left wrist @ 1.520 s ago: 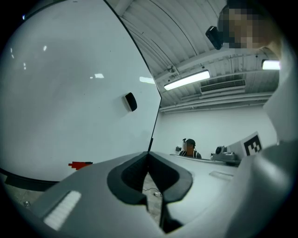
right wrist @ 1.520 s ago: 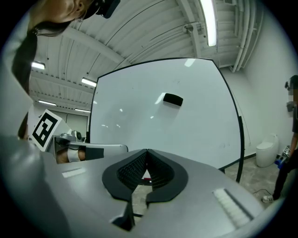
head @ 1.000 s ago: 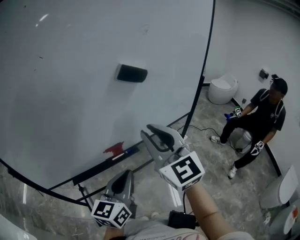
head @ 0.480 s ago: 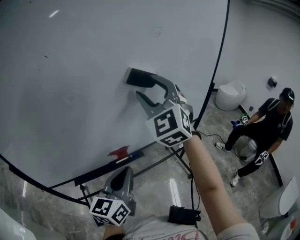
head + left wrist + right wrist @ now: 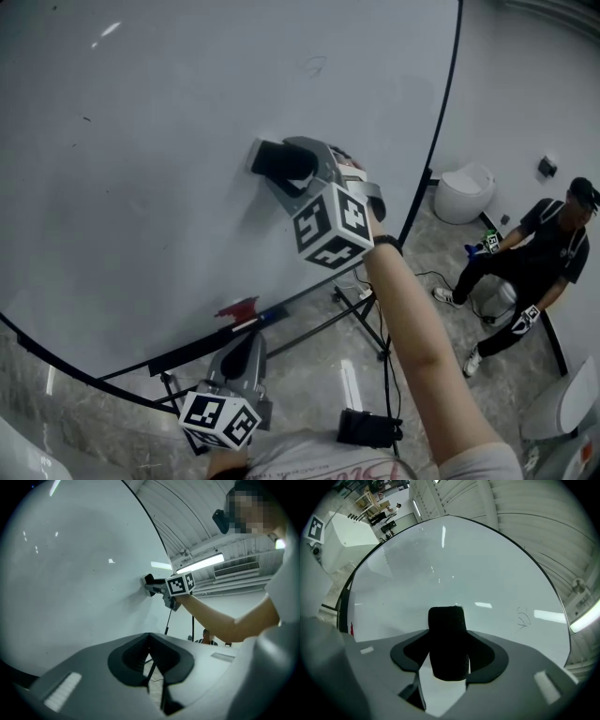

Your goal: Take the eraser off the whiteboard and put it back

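A black eraser sticks to the whiteboard right of its middle. My right gripper reaches level up to the board, one jaw above the eraser and one below it. In the right gripper view the eraser stands between the jaws of that gripper, which are opening; a sliver of white board shows beside it. My left gripper hangs low by the board's bottom rail, shut and empty. Its own view shows its jaws together and, far off, the eraser and right gripper.
The ledge under the board carries a red item and a blue marker. The board's stand legs spread over the marble floor. A person sits at right near a white rounded seat. A black box lies on the floor.
My right gripper rose from low in front of me to the eraser, rolled over, and opened its jaws around it. The left gripper has barely shifted.
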`<move>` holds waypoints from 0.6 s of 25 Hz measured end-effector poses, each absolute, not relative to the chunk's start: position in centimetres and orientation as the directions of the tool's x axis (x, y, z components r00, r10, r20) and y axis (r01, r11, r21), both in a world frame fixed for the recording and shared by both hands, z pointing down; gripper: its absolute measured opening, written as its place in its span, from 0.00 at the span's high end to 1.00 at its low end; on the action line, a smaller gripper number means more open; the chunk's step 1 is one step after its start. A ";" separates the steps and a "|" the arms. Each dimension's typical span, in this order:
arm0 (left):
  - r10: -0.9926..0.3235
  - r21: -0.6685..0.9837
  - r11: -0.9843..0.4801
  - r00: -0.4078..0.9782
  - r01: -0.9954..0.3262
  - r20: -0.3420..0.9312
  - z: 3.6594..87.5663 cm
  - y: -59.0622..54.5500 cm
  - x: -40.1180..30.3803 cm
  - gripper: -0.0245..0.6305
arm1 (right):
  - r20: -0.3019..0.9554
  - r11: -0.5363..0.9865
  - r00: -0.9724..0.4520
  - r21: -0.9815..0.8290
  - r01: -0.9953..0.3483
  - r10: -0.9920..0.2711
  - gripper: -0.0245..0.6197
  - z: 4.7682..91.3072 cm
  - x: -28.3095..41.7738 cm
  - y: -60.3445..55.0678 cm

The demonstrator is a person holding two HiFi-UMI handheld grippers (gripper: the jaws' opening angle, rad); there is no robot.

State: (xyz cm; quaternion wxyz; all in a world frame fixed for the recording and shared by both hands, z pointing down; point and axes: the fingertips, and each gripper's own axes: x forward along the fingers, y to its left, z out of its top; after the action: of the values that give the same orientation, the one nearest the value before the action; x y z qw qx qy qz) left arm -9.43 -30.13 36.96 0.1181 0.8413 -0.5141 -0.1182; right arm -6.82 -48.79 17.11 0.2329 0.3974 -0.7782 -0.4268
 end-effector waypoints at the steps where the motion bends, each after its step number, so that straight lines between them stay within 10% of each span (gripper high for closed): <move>1: -0.892 0.320 -0.445 0.445 -0.836 -0.078 37.0 -30.1 -9.3 0.96 | 0.028 0.320 -0.576 0.854 -0.411 -0.817 0.59 17.1 -6.8 -48.8; 15: -0.894 0.313 -0.441 0.442 -0.841 -0.073 36.7 -28.9 -9.0 0.96 | -0.053 0.390 -0.622 0.736 -0.553 -0.781 0.61 16.5 -4.8 -44.7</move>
State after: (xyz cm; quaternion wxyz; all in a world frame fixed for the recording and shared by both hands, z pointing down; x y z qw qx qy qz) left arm -9.05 -28.91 36.67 0.1160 0.8410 -0.5159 -0.1144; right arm -4.82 -44.74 16.52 0.1529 0.4069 -0.8196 -0.3731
